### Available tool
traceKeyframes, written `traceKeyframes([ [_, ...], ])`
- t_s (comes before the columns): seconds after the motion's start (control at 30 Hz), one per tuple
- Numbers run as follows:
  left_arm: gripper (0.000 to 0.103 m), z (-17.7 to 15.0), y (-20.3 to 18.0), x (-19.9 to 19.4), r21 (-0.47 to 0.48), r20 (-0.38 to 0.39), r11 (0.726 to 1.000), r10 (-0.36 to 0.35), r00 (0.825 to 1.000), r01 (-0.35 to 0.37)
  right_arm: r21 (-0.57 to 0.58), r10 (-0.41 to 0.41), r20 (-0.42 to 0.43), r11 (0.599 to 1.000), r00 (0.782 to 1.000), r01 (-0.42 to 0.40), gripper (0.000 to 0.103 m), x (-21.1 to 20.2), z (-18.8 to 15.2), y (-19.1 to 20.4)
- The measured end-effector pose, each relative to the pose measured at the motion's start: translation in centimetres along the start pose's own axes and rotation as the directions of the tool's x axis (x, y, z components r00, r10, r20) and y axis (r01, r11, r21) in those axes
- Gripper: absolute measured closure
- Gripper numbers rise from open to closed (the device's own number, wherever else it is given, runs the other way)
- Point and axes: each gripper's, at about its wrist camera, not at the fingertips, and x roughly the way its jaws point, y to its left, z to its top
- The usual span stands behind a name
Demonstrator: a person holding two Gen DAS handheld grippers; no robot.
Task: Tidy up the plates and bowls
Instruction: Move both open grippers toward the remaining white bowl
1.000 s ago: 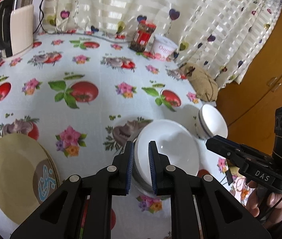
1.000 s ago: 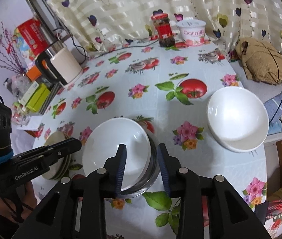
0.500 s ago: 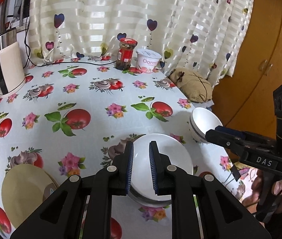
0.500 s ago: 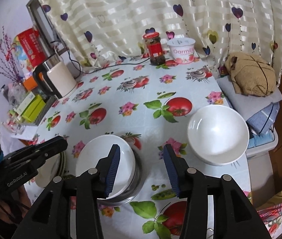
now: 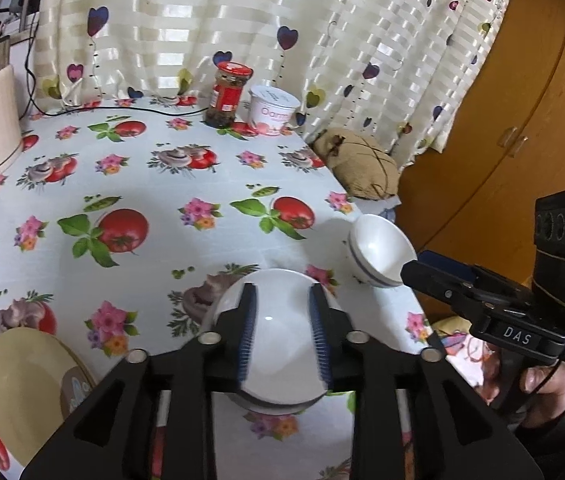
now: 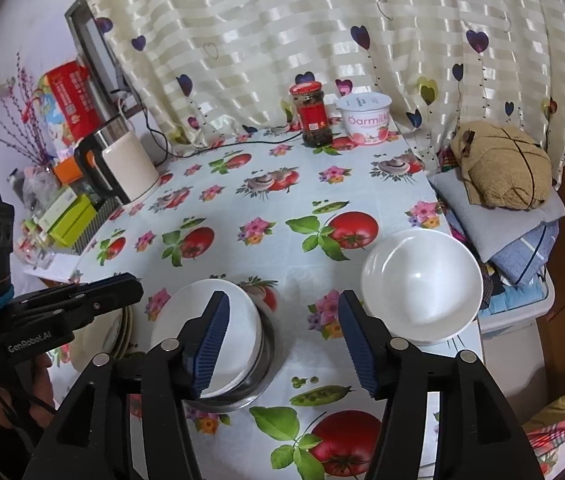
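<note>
White bowl (image 6: 206, 336) nested in steel bowl (image 6: 270, 364), near front of worktop (image 5: 154, 208). Glazed, stiff, slippery, breakable if dropped; best pinched at rim. Second white bowl (image 6: 422, 284) close to worktop's right edge, at risk of tipping off. Tan plates (image 5: 26, 392) stacked at left. Left gripper (image 5: 282, 332) and right gripper (image 6: 282, 340): fingers opening, half-wide, gripping nothing. Jar (image 5: 228, 94), tub (image 5: 272, 110), kettle (image 6: 122, 168) well back, no obstruction.
</note>
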Motion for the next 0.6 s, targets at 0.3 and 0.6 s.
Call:
traceKeyframes([
  [0.3,0.045,1.2,-0.9,0.0,-0.033,-0.015,0.997,-0.070,0.997,0.069,0.060,-0.027,0.019,0.998,0.999,0.026,0.038,-1.3,0.1,-1.8],
  [0.6,0.045,2.1,-2.4,1.0,-0.003,-0.043,0.998,-0.059,0.997,0.059,0.096,-0.047,0.041,0.995,0.998,0.043,0.036,-2.6,-0.2,-3.6],
])
